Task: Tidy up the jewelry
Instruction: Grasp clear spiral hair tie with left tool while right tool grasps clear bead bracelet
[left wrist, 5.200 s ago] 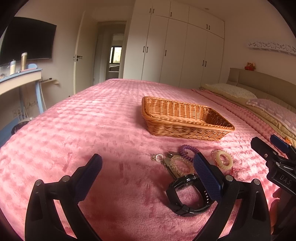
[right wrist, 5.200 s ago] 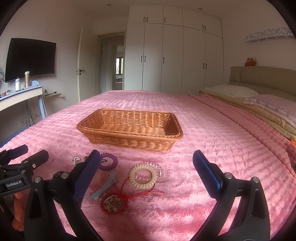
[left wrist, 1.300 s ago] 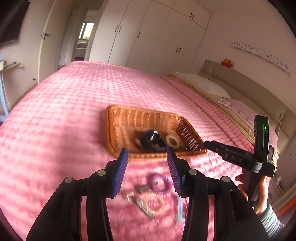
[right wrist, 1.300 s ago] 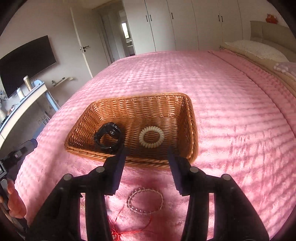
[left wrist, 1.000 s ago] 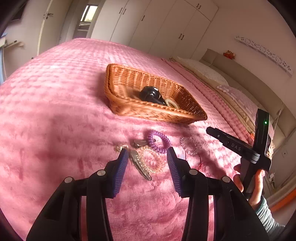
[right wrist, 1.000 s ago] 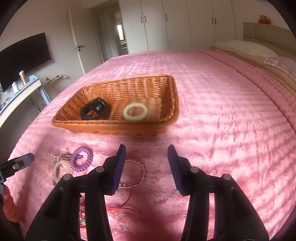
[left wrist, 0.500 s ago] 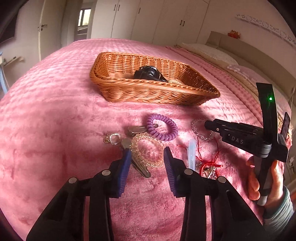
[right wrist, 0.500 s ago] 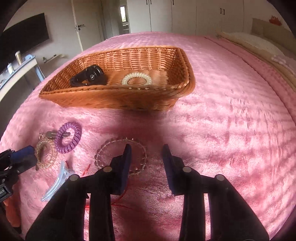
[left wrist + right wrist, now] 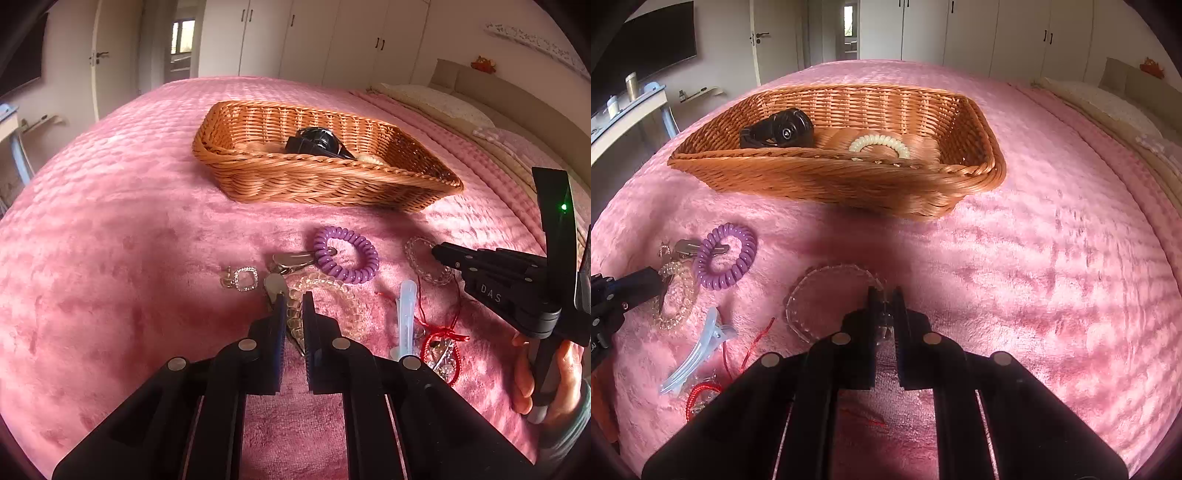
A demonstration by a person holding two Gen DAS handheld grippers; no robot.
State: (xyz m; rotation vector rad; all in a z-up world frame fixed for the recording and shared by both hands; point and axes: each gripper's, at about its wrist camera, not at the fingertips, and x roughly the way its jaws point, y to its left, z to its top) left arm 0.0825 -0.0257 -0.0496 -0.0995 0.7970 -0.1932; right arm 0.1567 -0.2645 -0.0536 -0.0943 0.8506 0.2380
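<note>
The left tongs [image 9: 293,308] were almost closed, squeezing the rim of a clear coil band [image 9: 332,299] on the pink bed [image 9: 110,240]. The right tongs [image 9: 884,310] were almost closed too, pinching the clear bead bracelet [image 9: 812,291] at its 3 o'clock side.

In the left view, a purple coil band [image 9: 347,254] lay at 1 o'clock from the tongs, just past the clear one. A silver clip [image 9: 291,258] touched it. A sparkly ring [image 9: 245,278] sat at 11 o'clock. A pale blue clip [image 9: 404,317] and red string [image 9: 439,336] lay at 3 o'clock.

The basket [image 9: 827,177] sat at 12 o'clock, holding a black watch [image 9: 779,133] and a cream band [image 9: 879,144].
</note>
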